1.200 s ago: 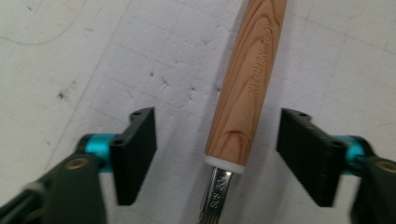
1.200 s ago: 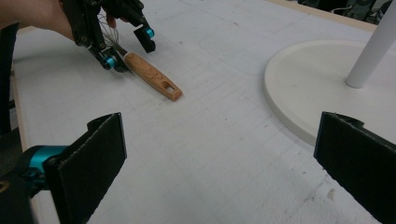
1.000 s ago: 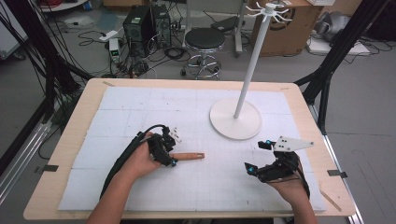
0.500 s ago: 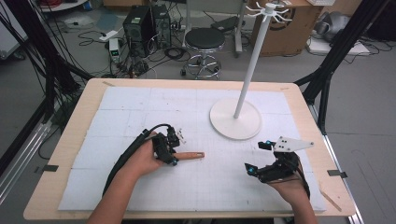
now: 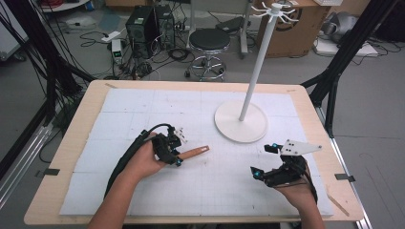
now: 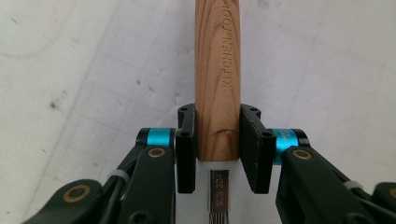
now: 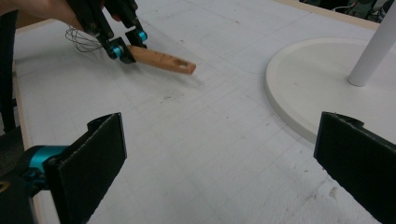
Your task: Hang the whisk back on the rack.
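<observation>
A whisk with a wooden handle [image 5: 195, 152] lies left of the table's middle. My left gripper [image 5: 177, 152] has just been closing its jaws and is now shut on that handle. In the left gripper view both pads [image 6: 186, 140] press the handle [image 6: 217, 56] near its metal collar. From the right gripper view, the left gripper [image 7: 126, 46] holds the handle [image 7: 163, 60], with the wire loops [image 7: 81, 39] behind it. My right gripper [image 5: 262, 160] rests at the front right, open, with nothing between its pads [image 7: 93, 154].
A white hook stand [image 5: 253, 71] rises from a round base [image 5: 240, 125] at the table's right middle, near the right gripper; the base [image 7: 303, 79] lies just ahead of it. A white gridded mat [image 5: 143, 109] covers the wooden table. A stool and cables sit beyond the far edge.
The left gripper's jaws closed onto the wooden handle, and the handle's free end now angles slightly toward the far side. The right hand has not moved.
</observation>
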Demonstrator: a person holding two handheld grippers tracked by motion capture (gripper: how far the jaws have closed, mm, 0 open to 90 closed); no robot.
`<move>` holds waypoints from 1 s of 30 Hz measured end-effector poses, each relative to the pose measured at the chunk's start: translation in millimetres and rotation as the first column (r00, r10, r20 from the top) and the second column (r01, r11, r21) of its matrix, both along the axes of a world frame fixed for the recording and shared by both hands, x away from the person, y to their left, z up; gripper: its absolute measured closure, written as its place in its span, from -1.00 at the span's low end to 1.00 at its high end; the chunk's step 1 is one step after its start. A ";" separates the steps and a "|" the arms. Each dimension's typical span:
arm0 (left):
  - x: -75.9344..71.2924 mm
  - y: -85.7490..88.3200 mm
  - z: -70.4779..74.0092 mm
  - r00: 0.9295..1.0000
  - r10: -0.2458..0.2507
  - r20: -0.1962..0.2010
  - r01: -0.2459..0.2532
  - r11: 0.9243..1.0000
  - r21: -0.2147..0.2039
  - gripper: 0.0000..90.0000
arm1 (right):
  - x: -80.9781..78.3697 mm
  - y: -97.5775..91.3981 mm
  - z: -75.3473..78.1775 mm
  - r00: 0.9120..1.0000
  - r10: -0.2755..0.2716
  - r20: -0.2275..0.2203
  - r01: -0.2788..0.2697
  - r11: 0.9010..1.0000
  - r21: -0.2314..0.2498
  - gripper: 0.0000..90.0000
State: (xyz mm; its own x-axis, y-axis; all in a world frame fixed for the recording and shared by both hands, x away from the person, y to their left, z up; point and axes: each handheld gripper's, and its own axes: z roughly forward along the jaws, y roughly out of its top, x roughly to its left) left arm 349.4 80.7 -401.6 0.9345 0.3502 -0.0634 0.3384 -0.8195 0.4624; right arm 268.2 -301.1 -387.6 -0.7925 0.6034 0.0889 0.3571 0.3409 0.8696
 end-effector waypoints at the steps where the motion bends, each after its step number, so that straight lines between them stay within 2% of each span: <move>1: -0.5 2.3 4.2 1.000 0.010 0.003 -0.010 0.999 -0.042 0.55 | 0.1 0.1 0.0 1.000 0.000 0.000 0.000 1.000 0.000 -0.97; 3: -0.6 7.3 13.3 1.000 0.030 0.005 -0.029 0.992 -0.120 0.55 | -0.1 0.5 0.3 1.000 -0.002 -0.003 0.002 1.000 0.004 -0.97; 7: -0.8 12.5 35.3 0.998 0.044 0.036 -0.036 0.978 -0.204 0.56 | -0.1 0.8 1.0 1.000 0.001 0.001 -0.001 1.000 0.002 -0.97; 12: -0.3 11.3 66.3 0.996 0.043 0.074 -0.021 0.960 -0.278 0.56 | -0.3 -0.2 2.4 1.000 -0.003 0.009 0.003 1.000 0.006 -0.97; 18: 5.4 1.4 96.4 0.996 0.034 0.078 -0.002 0.927 -0.375 0.56 | -0.7 -1.1 2.8 1.000 -0.002 0.010 0.002 1.000 0.009 -0.97; 19: 8.0 -2.2 105.2 0.996 0.027 0.081 0.008 0.915 -0.404 0.56 | -0.8 -1.4 3.2 1.000 -0.001 0.009 0.001 1.000 0.012 -0.97; 20: 8.0 -2.2 105.2 0.996 0.027 0.081 0.008 0.915 -0.404 0.56 | -0.8 -1.4 3.2 1.000 -0.001 0.009 0.001 1.000 0.012 -0.97; 23: 13.4 -5.4 116.5 0.997 0.009 0.079 0.027 0.896 -0.444 0.56 | -1.3 -4.3 4.7 1.000 -0.006 0.019 0.006 1.000 0.017 -0.97; 24: 15.3 -6.8 119.4 0.997 0.002 0.073 0.032 0.887 -0.461 0.56 | -1.8 -4.9 5.0 1.000 -0.008 0.013 0.008 1.000 0.021 -0.97; 27: 20.8 -11.4 130.5 0.997 -0.011 0.071 0.044 0.877 -0.479 0.56 | -1.6 -6.0 4.5 1.000 -0.010 0.015 0.010 1.000 0.022 -0.97; 30: 27.0 -16.2 141.6 0.997 -0.020 0.070 0.054 0.851 -0.523 0.56 | -1.9 -6.2 4.7 1.000 -0.009 0.016 0.008 1.000 0.018 -0.97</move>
State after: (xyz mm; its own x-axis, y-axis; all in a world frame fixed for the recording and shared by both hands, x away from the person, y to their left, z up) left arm 376.4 64.5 -260.1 0.9540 0.2459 -0.1717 0.2709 -0.4613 0.8448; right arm 266.3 -307.3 -382.9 -0.7888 0.6085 0.0871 0.3460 0.3224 0.8811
